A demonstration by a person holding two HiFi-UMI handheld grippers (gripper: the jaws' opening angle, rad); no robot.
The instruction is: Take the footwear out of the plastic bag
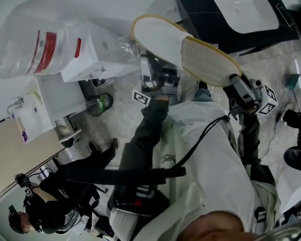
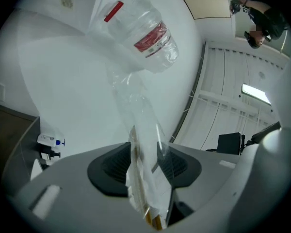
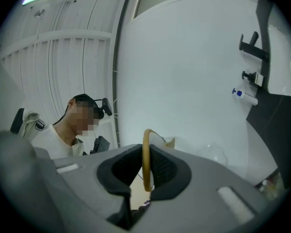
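A pair of white slippers with tan trim is held up in the head view: one shows its white upper point(image 1: 155, 34), the other its ribbed sole point(image 1: 208, 62). My right gripper point(image 1: 239, 83) is shut on a slipper's tan edge point(image 3: 146, 159), which stands upright between its pads. The clear plastic bag point(image 1: 40, 44) with red print trails off to the left of my left gripper point(image 1: 149, 64). In the left gripper view the bag's twisted neck point(image 2: 143, 144) runs through the gap of my left gripper point(image 2: 144, 152), whose jaws stand apart and open. A tan edge shows low in that gap.
A white basin point(image 1: 243, 6) sits in a black counter at the top right. A white cabinet point(image 1: 90, 56) stands behind the bag. A person in black point(image 1: 55, 200) is at the lower left. Another person with a headset point(image 3: 63, 135) shows in the right gripper view.
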